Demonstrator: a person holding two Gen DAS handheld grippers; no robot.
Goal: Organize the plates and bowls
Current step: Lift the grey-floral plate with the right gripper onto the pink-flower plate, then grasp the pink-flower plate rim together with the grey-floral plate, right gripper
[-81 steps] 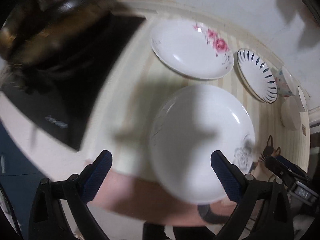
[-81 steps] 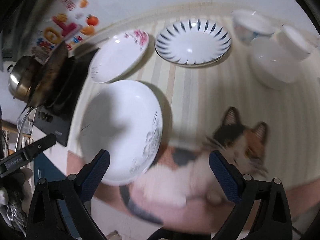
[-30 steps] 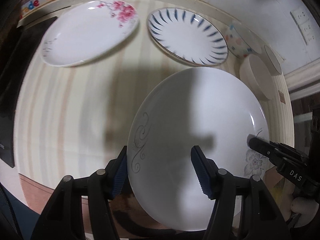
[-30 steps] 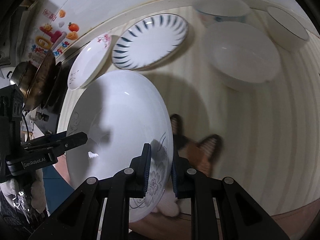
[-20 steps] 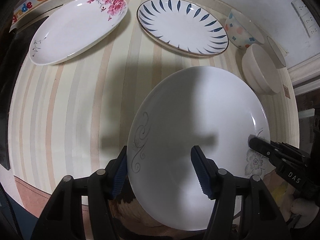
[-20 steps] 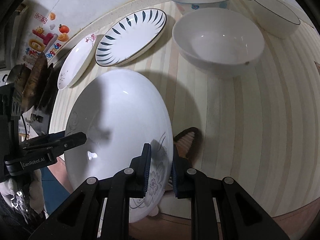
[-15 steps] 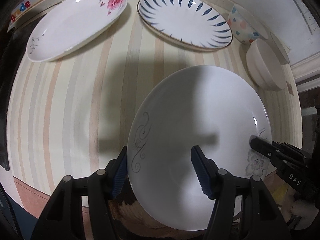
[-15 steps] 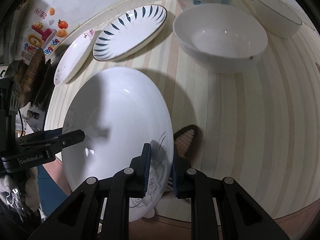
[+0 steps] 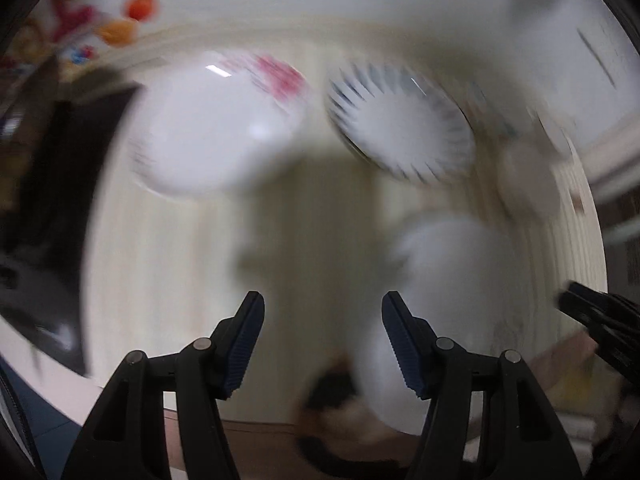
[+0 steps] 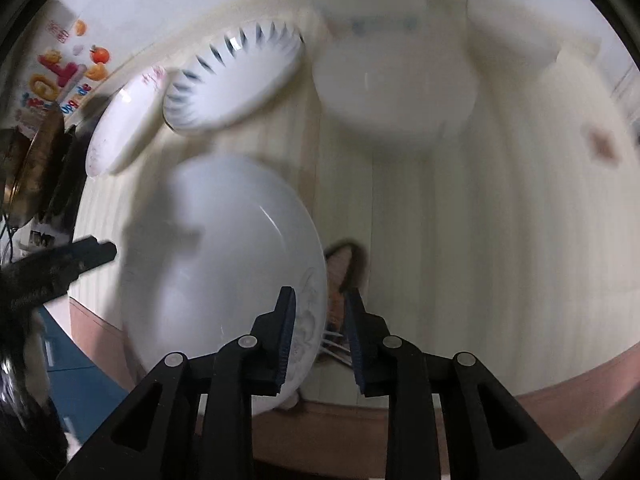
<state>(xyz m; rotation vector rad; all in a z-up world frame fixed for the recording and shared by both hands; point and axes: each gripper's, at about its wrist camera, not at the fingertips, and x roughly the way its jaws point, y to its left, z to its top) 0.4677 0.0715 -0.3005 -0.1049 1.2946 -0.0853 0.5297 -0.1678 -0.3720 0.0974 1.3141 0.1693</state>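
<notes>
Now L gripper [image 9: 322, 340] off white plate [image 10: 224, 264], R gripper [image 10: 320, 334] opening.

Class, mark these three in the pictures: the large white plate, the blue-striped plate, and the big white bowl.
large white plate [image 10: 224, 264]: right wrist view, middle of its inside.
blue-striped plate [image 10: 236, 76]: right wrist view, white centre.
big white bowl [image 10: 396, 84]: right wrist view, its hollow.

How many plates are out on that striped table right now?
3. A plain white plate nearest, its rim between the right gripper's opening jaws; a blue-streaked plate behind it; a pink-flowered plate further left.
</notes>
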